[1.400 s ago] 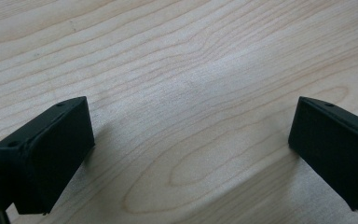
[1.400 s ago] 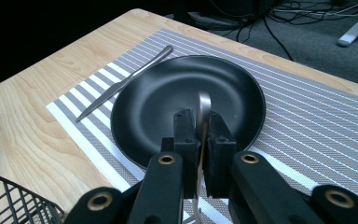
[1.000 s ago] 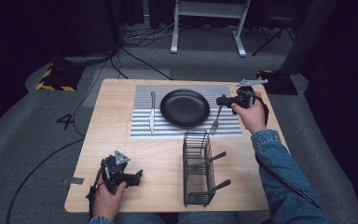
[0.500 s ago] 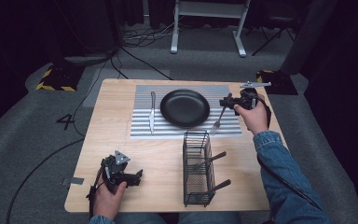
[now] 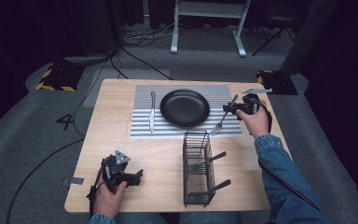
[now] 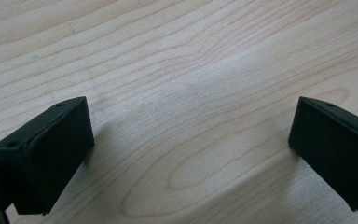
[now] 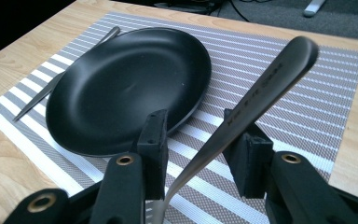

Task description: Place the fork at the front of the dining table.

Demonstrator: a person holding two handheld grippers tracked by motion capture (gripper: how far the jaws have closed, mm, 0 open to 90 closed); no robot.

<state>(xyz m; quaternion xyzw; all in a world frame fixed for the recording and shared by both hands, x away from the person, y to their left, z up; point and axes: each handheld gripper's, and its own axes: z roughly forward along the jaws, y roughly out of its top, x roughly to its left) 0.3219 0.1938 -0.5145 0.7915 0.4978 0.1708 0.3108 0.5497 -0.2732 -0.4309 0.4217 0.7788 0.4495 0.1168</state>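
Observation:
A steel fork (image 5: pixel 222 118) (image 7: pixel 261 93) stands tilted between the jaws of my right gripper (image 5: pixel 227 108) (image 7: pixel 195 128), tines down on the striped placemat (image 5: pixel 140 127) (image 7: pixel 307 93) just right of the black plate (image 5: pixel 185 108) (image 7: pixel 121 93). The jaws have just been opening. A gap shows beside the fork, which leans by the right pad (image 7: pixel 247 154). A knife (image 5: pixel 152 112) (image 7: pixel 60 84) lies left of the plate. My left gripper (image 5: pixel 137 176) (image 6: pixel 191 154) rests open on bare wood at the table's front left, with nothing between its jaws.
A black wire basket (image 5: pixel 198 169) stands in front of the placemat and holds two dark-handled utensils that stick out to the right. The wooden table (image 5: pixel 116 154) ends close behind my right hand. Cables and a desk frame lie on the floor beyond.
My right gripper has come down and slightly toward the front with the fork, and its jaws have spread apart. The fork's tines now touch the placemat. The left gripper has not moved.

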